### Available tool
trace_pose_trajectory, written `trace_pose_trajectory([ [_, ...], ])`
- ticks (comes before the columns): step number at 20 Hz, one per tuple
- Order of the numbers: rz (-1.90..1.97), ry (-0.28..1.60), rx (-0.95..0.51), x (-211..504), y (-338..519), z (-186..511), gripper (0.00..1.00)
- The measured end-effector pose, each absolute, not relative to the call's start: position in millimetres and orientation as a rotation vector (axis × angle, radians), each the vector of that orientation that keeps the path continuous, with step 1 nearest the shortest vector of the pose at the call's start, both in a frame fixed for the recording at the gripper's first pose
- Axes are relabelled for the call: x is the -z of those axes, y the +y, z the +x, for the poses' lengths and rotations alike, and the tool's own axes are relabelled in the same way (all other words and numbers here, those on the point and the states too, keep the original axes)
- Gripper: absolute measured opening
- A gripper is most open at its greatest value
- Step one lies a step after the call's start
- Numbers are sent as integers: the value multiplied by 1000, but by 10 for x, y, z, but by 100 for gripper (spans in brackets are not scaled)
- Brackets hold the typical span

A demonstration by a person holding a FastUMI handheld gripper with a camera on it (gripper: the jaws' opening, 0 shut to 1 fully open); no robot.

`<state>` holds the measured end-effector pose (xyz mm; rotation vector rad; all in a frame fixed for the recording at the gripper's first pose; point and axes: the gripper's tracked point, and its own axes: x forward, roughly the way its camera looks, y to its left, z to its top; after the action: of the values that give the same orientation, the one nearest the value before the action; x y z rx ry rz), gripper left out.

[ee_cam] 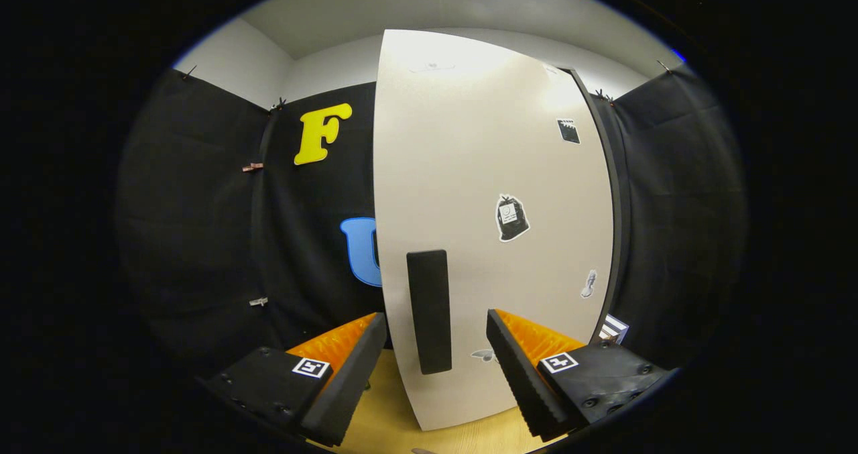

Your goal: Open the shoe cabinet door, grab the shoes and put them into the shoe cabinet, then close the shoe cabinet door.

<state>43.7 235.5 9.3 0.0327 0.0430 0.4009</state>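
Standing just ahead of the gripper (436, 357), one white shoe cabinet door (482, 192) rises from the pale wooden floor (382, 407). The gripper's two fingers (345, 373) are spread wide apart and grip nothing; each has a black toothed pad, an orange body and one small square black-and-white marker on its black base. Between the fingers and slightly beyond their tips hangs one black upright handle (429, 311), fixed near the door's left edge and touched by neither finger. Four stickers show on the door: one black bag-shaped sticker (511, 218) near the middle, one small dark sticker near the upper right edge, one pale sticker near the lower right edge, and one half hidden behind the right finger. Any writing on them is too small to read.
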Motion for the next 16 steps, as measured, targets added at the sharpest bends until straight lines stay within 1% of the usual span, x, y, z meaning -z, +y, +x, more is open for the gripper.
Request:
trace_pose_trajectory([
  [16,-38,-2,-320,-201,2101,518,98],
])
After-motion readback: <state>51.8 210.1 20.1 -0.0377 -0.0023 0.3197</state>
